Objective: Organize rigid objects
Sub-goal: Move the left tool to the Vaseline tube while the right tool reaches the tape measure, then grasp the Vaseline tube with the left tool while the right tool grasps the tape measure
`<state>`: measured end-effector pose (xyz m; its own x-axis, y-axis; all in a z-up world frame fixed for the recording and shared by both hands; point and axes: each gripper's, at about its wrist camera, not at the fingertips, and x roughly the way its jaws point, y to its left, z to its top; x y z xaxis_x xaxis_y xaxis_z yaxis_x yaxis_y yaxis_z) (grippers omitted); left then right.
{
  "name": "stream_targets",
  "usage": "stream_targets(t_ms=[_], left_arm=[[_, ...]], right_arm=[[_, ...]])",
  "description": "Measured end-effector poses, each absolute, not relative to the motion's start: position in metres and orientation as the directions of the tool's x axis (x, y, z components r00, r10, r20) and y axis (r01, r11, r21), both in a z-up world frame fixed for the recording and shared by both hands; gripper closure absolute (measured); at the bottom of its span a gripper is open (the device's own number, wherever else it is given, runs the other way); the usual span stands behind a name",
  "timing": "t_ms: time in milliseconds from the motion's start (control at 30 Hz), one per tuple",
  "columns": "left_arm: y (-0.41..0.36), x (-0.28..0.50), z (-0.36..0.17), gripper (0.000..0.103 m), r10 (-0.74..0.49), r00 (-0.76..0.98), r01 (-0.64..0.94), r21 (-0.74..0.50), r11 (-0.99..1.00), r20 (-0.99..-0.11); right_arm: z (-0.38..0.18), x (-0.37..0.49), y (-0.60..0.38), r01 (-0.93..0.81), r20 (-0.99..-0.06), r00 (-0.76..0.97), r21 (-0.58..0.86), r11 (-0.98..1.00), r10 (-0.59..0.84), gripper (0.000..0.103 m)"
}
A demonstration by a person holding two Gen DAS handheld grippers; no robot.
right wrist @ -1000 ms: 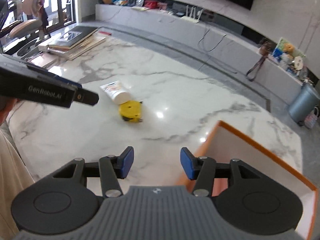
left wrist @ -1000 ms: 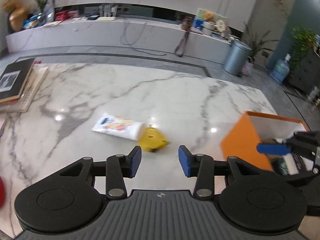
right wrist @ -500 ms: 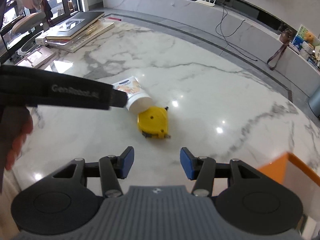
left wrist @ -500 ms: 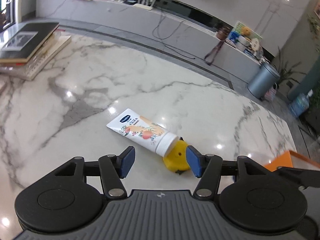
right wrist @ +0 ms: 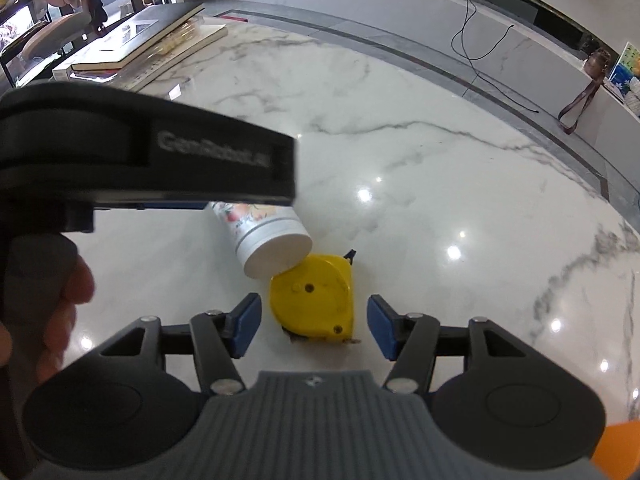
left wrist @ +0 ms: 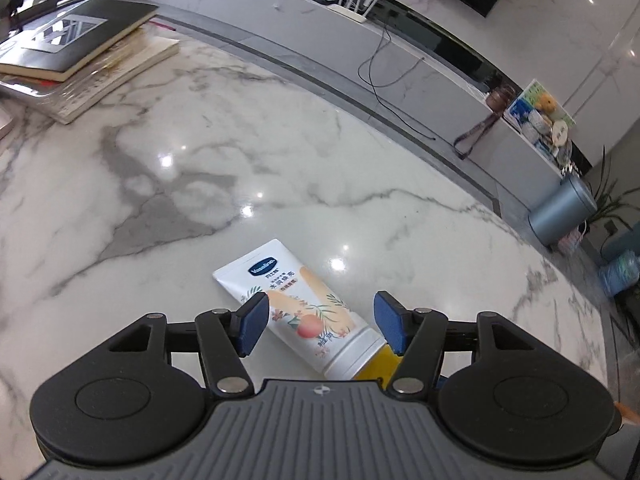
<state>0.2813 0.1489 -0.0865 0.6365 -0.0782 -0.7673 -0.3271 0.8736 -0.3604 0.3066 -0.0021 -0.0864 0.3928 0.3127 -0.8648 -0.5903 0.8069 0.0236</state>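
A white lotion tube (left wrist: 304,312) with a fruit print lies on the marble table (left wrist: 200,184); its cap end touches a yellow tape measure (right wrist: 314,298). My left gripper (left wrist: 320,326) is open, its blue fingers on either side of the tube just above the table. My right gripper (right wrist: 314,326) is open, its fingers on either side of the tape measure. In the right wrist view the left gripper's body (right wrist: 152,160) hides most of the tube (right wrist: 268,236). In the left wrist view only a yellow corner of the tape measure (left wrist: 380,364) shows.
A stack of books (left wrist: 76,44) lies at the table's far left; it also shows in the right wrist view (right wrist: 148,44). An orange box corner (right wrist: 616,446) shows at the lower right. A low marble counter (left wrist: 360,40) runs behind the table.
Both grippers have moved forward and down toward the objects. The left one now straddles the tube, the right one the tape measure. The orange box has slid almost out of view.
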Motion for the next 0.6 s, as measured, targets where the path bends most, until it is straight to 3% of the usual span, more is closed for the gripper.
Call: stream_targets(t_ms=[300,467,600], left_arm=[[0.144,0.287,-0.095,0.031,-0.040,0.650,-0.271,-0.281,0.921,-0.759],[0.144,0.287,-0.099,0.050,-0.014,0.613,-0.246,-0.208,0.947,-0.790],[0.153,0.281,-0.102,0.051,-0.072,0.585,-0.224,-0.246,0.943,-0.808]], right_arm=[[-0.098,0.313,0.002,-0.603,-0.872,0.377,0.026,0.797,0.314,0.053],[-0.097,0.308,-0.003,-0.609,-0.884,0.361,0.019,0.793,0.298,0.053],[-0.097,0.303,-0.011,-0.612,-0.893,0.347,0.015,0.790,0.286,0.053]])
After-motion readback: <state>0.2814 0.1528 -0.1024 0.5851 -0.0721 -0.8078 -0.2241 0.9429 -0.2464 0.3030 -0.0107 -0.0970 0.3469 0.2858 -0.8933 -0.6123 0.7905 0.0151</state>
